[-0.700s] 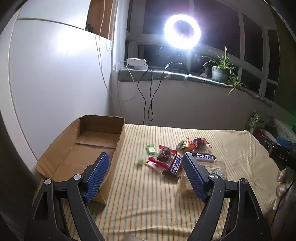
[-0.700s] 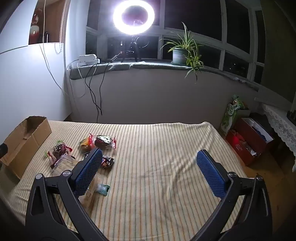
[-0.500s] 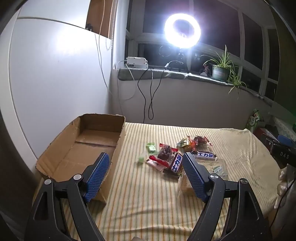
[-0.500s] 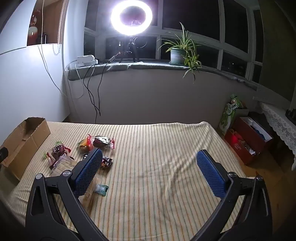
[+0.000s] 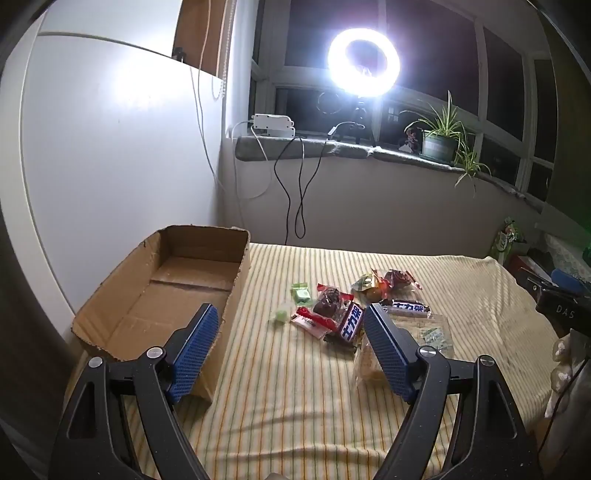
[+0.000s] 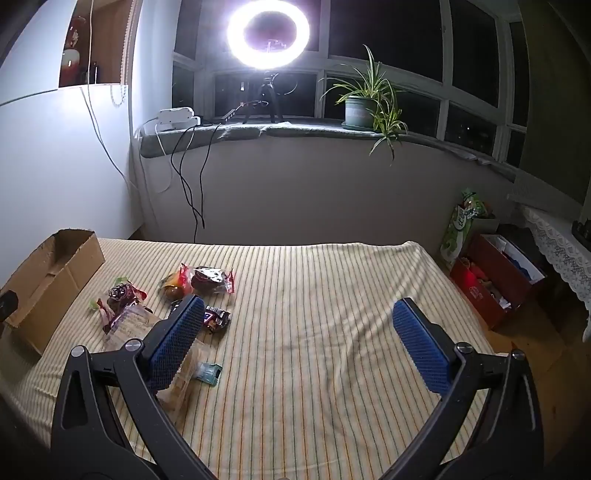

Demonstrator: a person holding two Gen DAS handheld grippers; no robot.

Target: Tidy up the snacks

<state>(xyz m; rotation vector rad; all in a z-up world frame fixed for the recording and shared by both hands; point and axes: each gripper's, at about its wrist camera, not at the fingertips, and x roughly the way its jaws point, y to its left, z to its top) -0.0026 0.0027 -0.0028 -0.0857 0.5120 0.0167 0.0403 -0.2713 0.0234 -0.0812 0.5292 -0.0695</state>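
A pile of wrapped snacks [image 5: 354, 306] lies on the striped cloth, with a Snickers bar [image 5: 351, 323], a green candy [image 5: 301, 293] and a clear bag [image 5: 430, 332]. An open, empty cardboard box [image 5: 166, 291] sits left of it. My left gripper [image 5: 288, 350] is open and empty, above the cloth just short of the pile. In the right wrist view the pile [image 6: 173, 295] and the box [image 6: 48, 280] lie to the left. My right gripper [image 6: 299, 339] is open and empty over bare cloth; its left finger hides part of the pile.
The striped cloth [image 6: 314, 314] covers a bed-like surface. A wall stands behind, with a windowsill, ring light [image 6: 267, 33], cables and a potted plant [image 6: 360, 107]. A red box [image 6: 495, 273] and bags stand on the floor at right.
Both views have shifted slightly; the snacks and box sit a little further left in the right wrist view. Both grippers stay open and empty.
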